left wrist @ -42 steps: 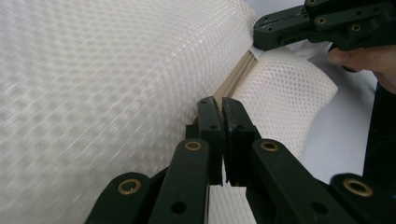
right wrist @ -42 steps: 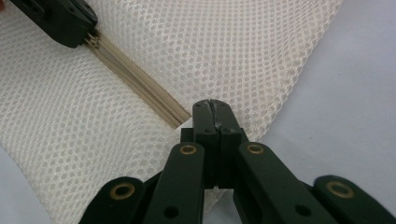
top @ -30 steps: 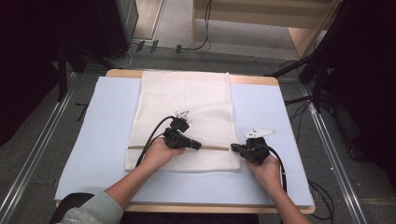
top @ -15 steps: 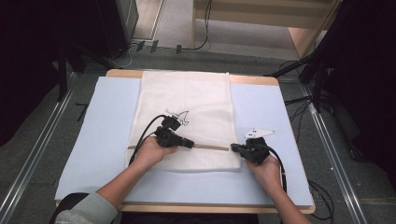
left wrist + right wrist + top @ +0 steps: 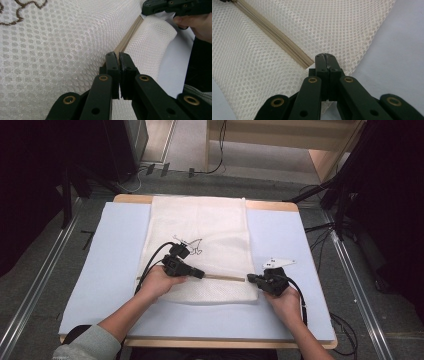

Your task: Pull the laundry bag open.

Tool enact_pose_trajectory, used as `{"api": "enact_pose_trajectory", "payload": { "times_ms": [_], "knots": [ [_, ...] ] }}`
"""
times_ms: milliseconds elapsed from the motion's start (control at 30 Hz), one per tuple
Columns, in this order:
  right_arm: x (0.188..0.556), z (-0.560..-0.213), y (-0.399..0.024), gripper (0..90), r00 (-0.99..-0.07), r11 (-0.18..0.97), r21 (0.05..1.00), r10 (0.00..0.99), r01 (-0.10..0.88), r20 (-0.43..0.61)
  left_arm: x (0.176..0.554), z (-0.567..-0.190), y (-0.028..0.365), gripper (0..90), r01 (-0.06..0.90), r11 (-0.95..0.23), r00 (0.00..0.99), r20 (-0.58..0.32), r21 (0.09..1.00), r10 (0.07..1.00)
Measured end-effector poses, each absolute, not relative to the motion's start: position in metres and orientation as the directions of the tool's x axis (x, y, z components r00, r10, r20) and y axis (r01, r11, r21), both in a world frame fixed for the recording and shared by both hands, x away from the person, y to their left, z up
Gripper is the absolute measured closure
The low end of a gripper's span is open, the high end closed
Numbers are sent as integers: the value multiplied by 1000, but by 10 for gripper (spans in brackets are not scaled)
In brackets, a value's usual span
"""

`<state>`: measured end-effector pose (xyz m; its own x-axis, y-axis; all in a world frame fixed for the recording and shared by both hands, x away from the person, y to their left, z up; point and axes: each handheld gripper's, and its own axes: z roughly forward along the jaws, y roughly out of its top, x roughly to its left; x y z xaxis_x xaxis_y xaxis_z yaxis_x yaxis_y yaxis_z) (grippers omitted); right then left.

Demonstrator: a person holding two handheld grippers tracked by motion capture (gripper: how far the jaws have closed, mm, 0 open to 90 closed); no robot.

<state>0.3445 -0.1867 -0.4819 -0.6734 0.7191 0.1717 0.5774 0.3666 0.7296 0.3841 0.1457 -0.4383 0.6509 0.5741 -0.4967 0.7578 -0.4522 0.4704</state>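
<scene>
A white mesh bag lies flat on the blue mat, with a beige zipper running across its near end. My left gripper lies over the bag and points right along the zipper. In the left gripper view its jaws are shut right on the zipper line; what they pinch is hidden. My right gripper points left at the bag's right edge. It is shut on the mesh just beside the zipper's end.
A brown stitched figure marks the bag's middle. The mat covers a wooden table. Metal rails, cables and dark stands surround the table on the floor. Bare mat lies left and right of the bag.
My left gripper has slid a little to the left along the zipper, away from the right gripper. The right gripper has kept still on the bag's edge.
</scene>
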Motion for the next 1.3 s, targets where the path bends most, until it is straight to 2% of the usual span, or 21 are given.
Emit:
{"api": "enact_pose_trajectory", "payload": {
  "times_ms": [500,933,1300],
  "knots": [
    [343,-482,-185,900,-666,367,731,728,576,159,383,-434,164,890,756,-443,653,-515,482,555],
    [343,-481,-185,900,-664,367,728,730,579,160,383,-431,201,890,794,-384,603,-528,471,599],
    [344,-481,-185,900,-668,372,727,727,577,159,383,-428,209,889,800,-364,594,-535,478,601]
  ]
}}
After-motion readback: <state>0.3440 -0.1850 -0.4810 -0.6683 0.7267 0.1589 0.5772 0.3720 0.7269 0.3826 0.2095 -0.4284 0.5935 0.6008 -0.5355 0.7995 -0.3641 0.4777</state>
